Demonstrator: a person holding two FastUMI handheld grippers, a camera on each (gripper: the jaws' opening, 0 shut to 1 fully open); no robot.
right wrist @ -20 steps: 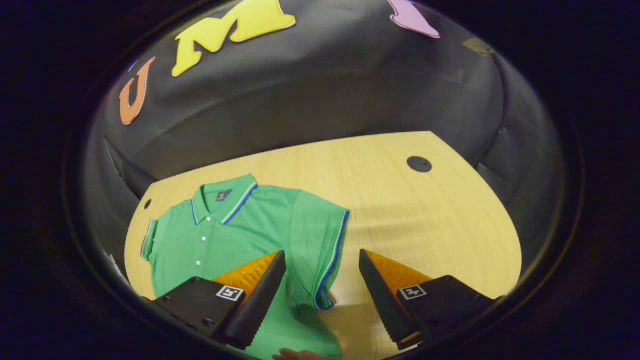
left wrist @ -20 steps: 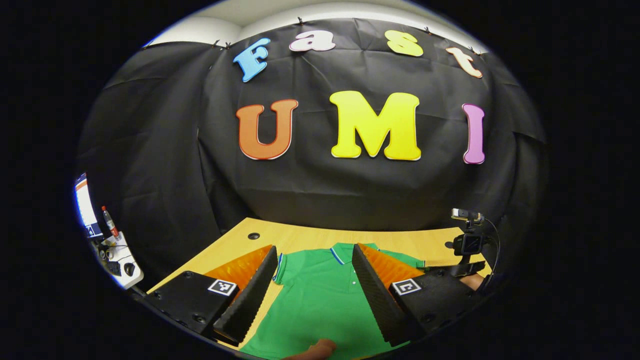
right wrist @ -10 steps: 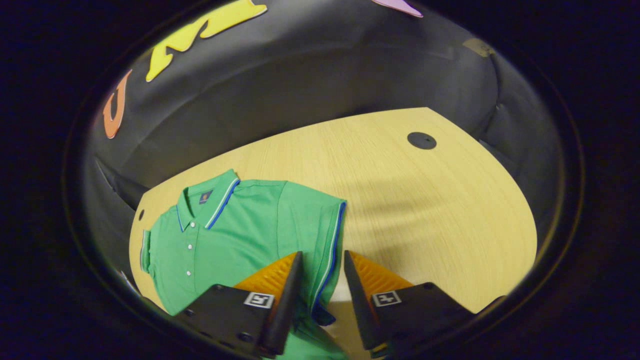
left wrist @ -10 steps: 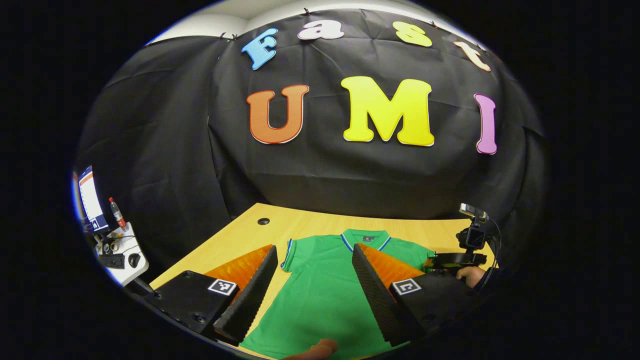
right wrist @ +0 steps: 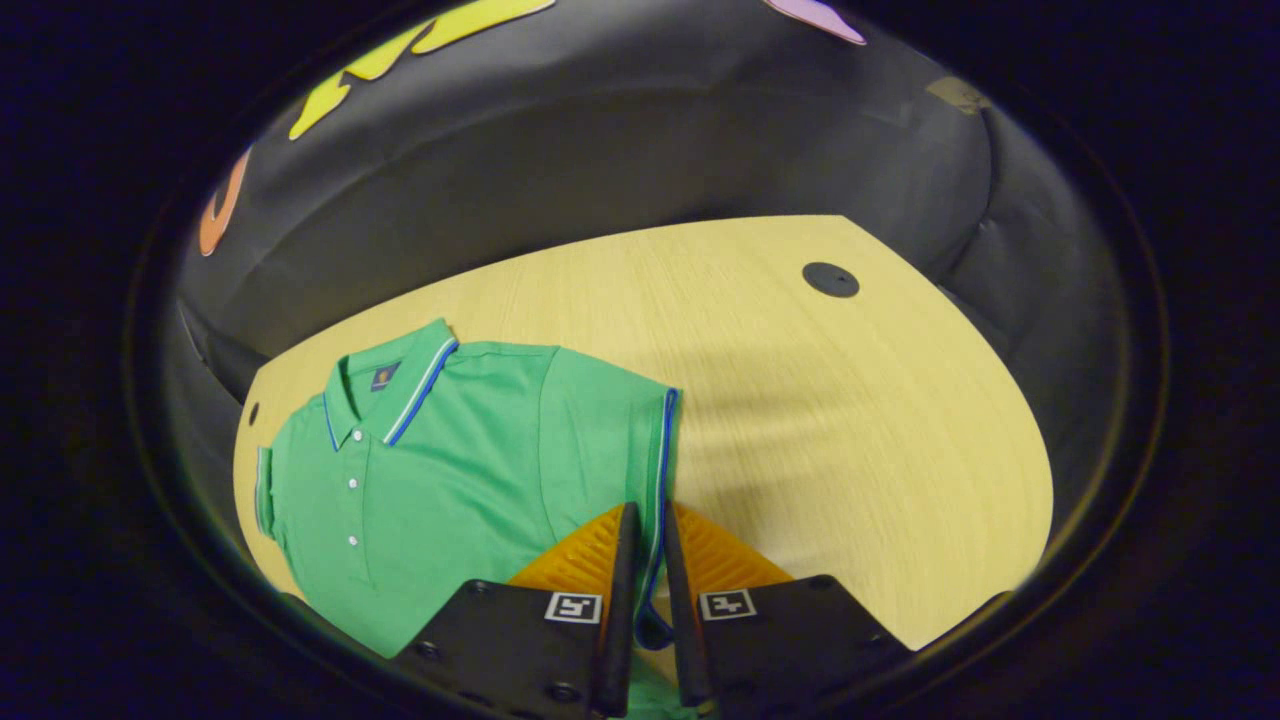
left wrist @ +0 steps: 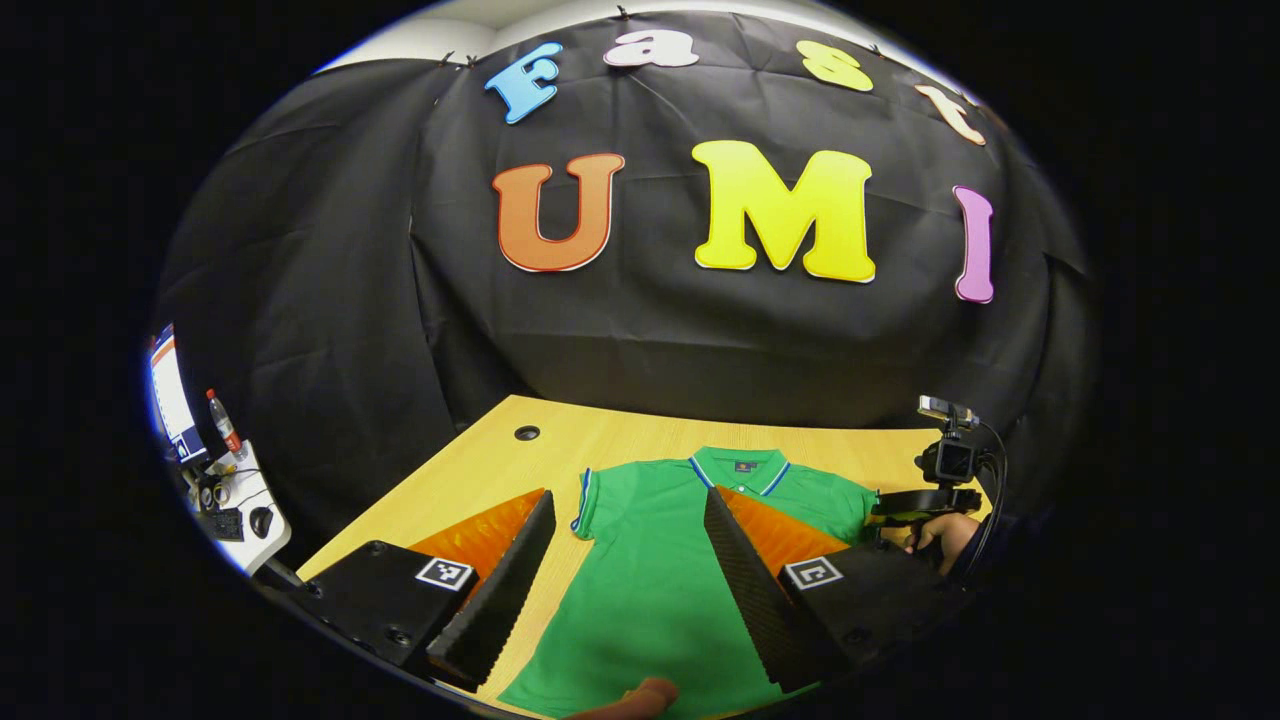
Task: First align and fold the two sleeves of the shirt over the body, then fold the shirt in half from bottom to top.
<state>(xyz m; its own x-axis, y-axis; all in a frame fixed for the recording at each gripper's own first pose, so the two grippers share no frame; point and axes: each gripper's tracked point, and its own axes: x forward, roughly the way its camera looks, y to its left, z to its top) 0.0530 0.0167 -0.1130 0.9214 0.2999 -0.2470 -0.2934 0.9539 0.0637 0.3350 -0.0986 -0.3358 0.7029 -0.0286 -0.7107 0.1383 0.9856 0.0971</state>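
Wooden table point(right wrist: 850, 420) under black cloth wall | green shirt point(right wrist: 450, 460) lay flat, collar toward wall | my right gripper point(right wrist: 643, 560) pinched the sleeve hem point(right wrist: 660, 470); my left gripper point(left wrist: 625, 560) hung wide above shirt body | risk: thin hem could slip, sleeve folding crooked.

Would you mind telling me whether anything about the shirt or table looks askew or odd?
Nothing stands out. The green polo shirt lies flat and face up on the wooden table, collar neat. The right gripper pinches its sleeve hem; the left gripper hovers open.
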